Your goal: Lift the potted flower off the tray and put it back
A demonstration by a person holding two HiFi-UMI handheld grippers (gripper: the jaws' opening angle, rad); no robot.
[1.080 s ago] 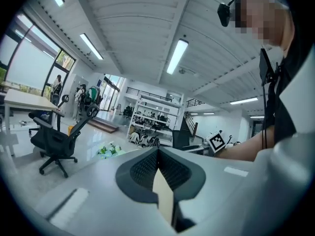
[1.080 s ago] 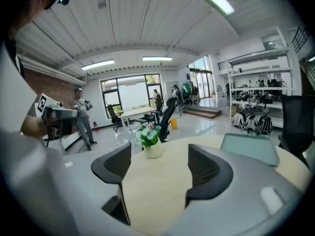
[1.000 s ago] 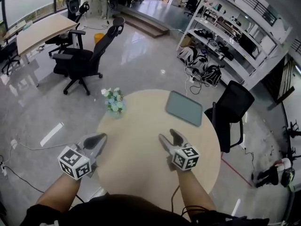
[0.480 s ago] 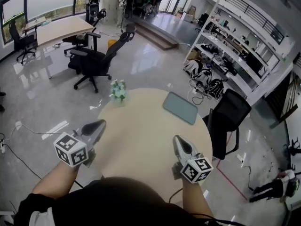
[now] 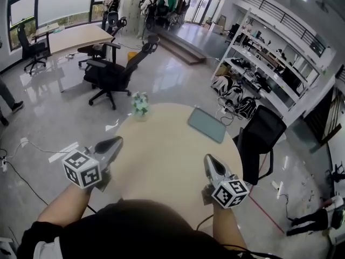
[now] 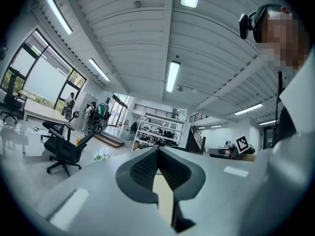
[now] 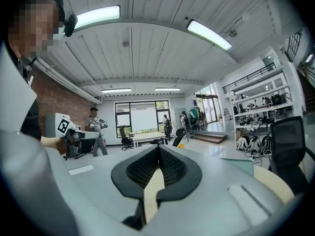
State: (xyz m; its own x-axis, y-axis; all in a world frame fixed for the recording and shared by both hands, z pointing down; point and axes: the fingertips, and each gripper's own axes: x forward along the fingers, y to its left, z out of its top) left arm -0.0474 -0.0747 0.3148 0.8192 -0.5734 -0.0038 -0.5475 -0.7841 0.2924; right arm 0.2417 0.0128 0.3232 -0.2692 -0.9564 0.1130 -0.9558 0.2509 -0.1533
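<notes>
The potted flower (image 5: pixel 140 104), pale blooms in a small pot, stands at the far left edge of the round beige table (image 5: pixel 161 161), off the tray. At the table's far right lies the grey-green tray (image 5: pixel 207 124), with nothing on it. My left gripper (image 5: pixel 116 142) hovers at the table's near left edge, jaws shut and empty. Over the near right side is my right gripper (image 5: pixel 209 159), also shut and empty. In the left gripper view the flower (image 6: pixel 101 157) shows far off, left of the closed gripper (image 6: pixel 157 149). The right gripper view shows the closed gripper (image 7: pixel 158 148) and the tray (image 7: pixel 241 163) to its right.
A black chair (image 5: pixel 264 134) stands against the table's right side. Another office chair (image 5: pixel 116 72) sits on the glossy floor beyond the flower. White shelving (image 5: pixel 269 58) lines the right wall; people stand far back by the windows.
The right gripper's jaws have gone from apart to shut, empty. Both grippers have drawn back toward the near edge, the right one out to the right.
</notes>
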